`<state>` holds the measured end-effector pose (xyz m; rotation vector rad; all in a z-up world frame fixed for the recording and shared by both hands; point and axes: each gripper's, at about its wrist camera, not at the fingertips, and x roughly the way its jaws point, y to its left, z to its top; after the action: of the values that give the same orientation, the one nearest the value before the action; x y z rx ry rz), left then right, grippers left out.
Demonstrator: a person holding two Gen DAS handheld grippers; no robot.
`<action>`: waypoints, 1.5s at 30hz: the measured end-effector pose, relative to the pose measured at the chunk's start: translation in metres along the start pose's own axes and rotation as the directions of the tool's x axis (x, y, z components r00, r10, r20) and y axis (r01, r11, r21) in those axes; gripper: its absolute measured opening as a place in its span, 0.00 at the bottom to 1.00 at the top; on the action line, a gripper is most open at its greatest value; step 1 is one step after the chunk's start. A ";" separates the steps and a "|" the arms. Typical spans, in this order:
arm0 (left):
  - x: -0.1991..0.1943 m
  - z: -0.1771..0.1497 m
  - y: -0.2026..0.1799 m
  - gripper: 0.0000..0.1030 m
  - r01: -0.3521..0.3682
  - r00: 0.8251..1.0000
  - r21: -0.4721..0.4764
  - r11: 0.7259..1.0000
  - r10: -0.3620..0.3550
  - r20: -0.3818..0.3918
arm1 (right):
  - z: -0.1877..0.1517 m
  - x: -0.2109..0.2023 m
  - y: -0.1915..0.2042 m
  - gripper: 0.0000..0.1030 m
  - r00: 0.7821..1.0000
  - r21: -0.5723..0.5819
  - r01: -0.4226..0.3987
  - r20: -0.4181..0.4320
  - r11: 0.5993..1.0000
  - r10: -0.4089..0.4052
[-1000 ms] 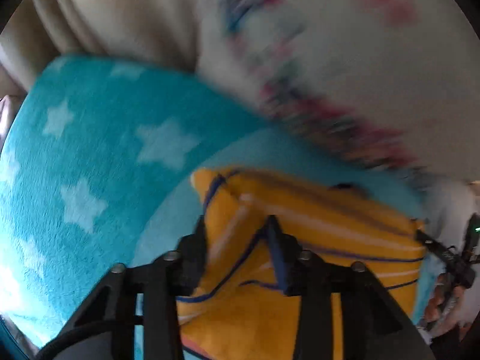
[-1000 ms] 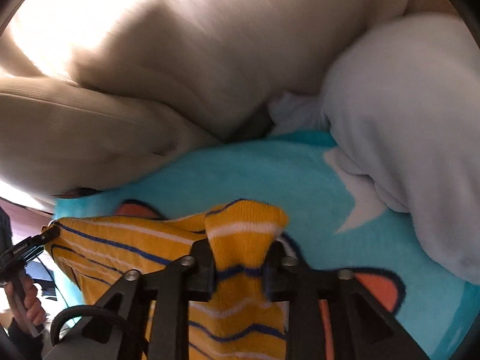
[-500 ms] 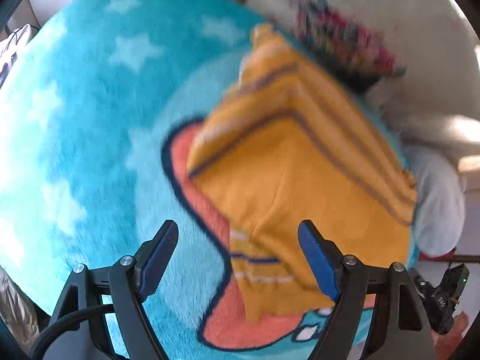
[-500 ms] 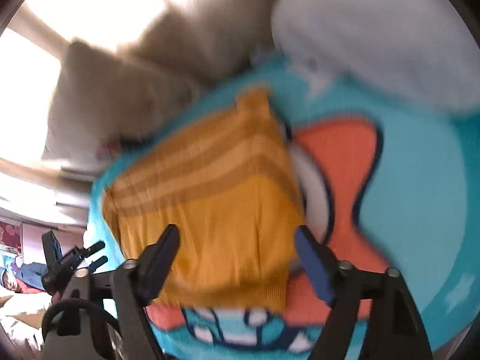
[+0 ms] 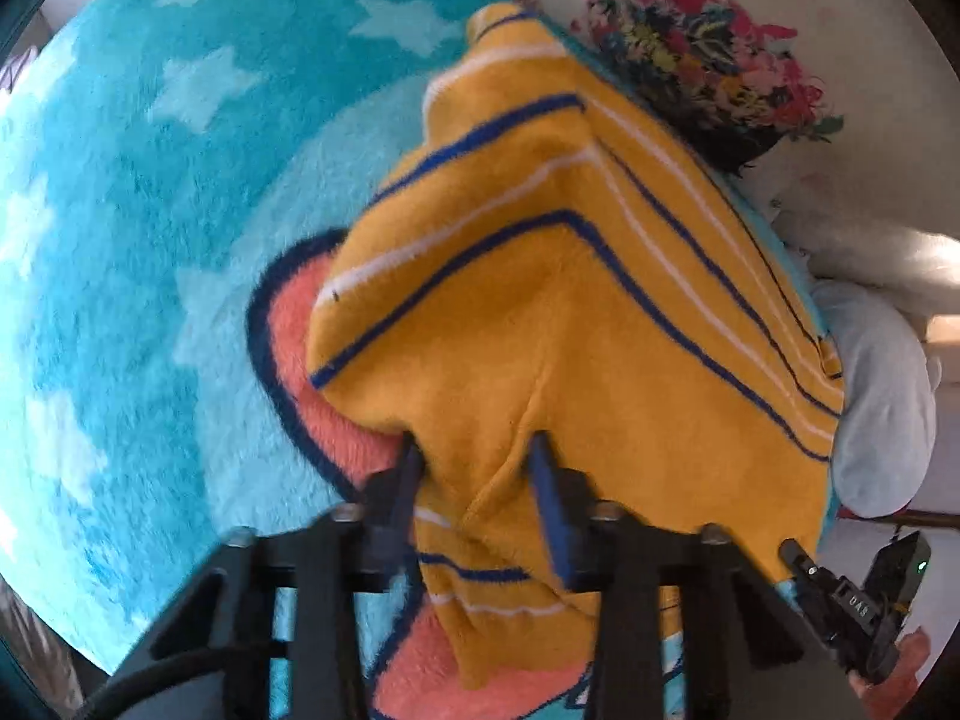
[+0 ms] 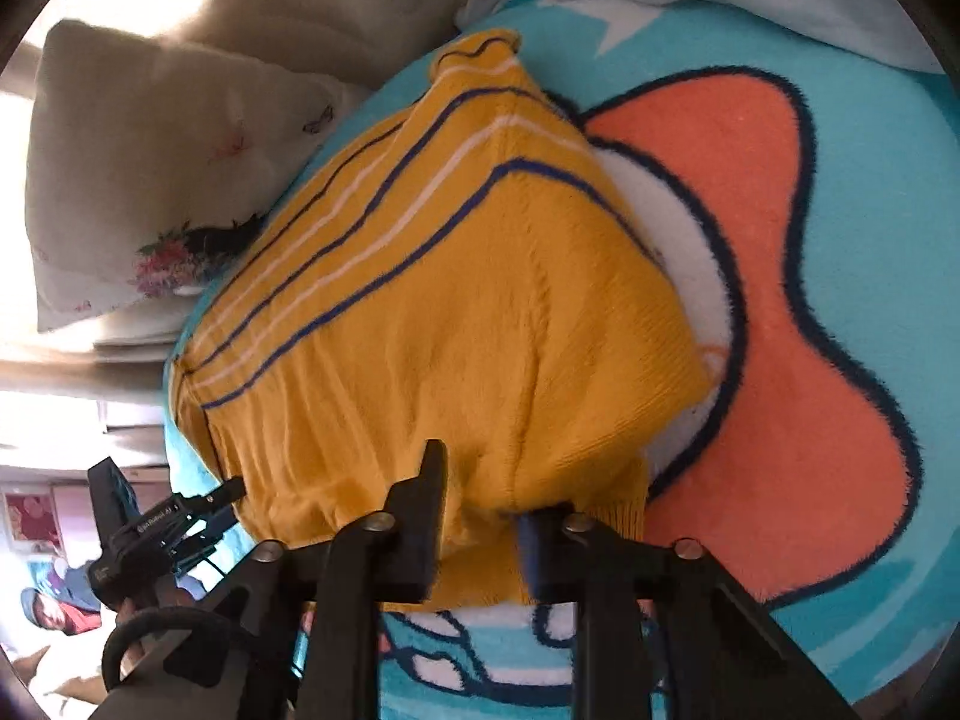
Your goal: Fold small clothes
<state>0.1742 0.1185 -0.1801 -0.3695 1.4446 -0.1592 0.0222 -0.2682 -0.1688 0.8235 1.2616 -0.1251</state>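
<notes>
Left wrist view: left gripper just closing, pinching yellow sweater near hem; right gripper likewise clamping hem. Sweater partly folded on blue rug; final fold pending.

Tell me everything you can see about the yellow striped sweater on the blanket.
The yellow sweater is a small mustard knit with thin navy and white stripes and a ribbed hem. It lies partly folded on the fluffy turquoise cartoon blanket, its far corner poking up near the floral pillow. Its near edge is bunched and pinched by both tongs, whose jaws have just been closing: the left tongs and the right tongs each grip the fabric.
</notes>
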 end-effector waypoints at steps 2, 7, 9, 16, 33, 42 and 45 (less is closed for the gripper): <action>-0.004 -0.001 0.000 0.10 0.010 1.000 0.018 1.000 -0.010 -0.001 | 0.003 -0.008 -0.004 0.06 1.000 -0.001 0.015 0.013 1.000 -0.015; -0.029 -0.006 0.001 0.08 0.049 0.999 0.031 0.998 -0.050 0.018 | 0.008 -0.022 0.008 0.05 1.000 -0.050 0.014 0.021 0.999 -0.013; -0.047 -0.010 0.000 0.07 0.074 0.997 0.031 0.997 -0.075 0.022 | 0.007 -0.031 0.014 0.05 1.000 -0.064 0.009 0.023 0.998 -0.008; -0.059 -0.050 -0.003 0.08 0.050 0.999 0.117 0.992 -0.050 0.000 | 0.000 -0.051 0.012 0.05 0.998 -0.115 0.058 0.037 0.992 -0.055; -0.041 -0.047 0.014 0.65 -0.083 0.996 0.128 0.988 0.079 0.041 | -0.005 -0.049 -0.026 0.78 0.995 -0.065 0.085 0.048 0.994 -0.082; -0.030 -0.016 0.015 0.65 -0.068 0.996 -0.017 0.998 0.069 0.053 | 0.021 -0.049 -0.017 0.82 0.989 -0.100 0.106 0.113 0.989 -0.095; -0.035 0.019 0.019 0.65 -0.111 0.988 -0.021 0.994 0.113 0.108 | 0.041 -0.039 -0.024 0.81 0.991 -0.094 0.088 0.113 0.992 -0.077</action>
<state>0.1860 0.1508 -0.1526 -0.3035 1.3555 -0.0368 0.0289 -0.3238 -0.1430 0.6705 1.1897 -0.1703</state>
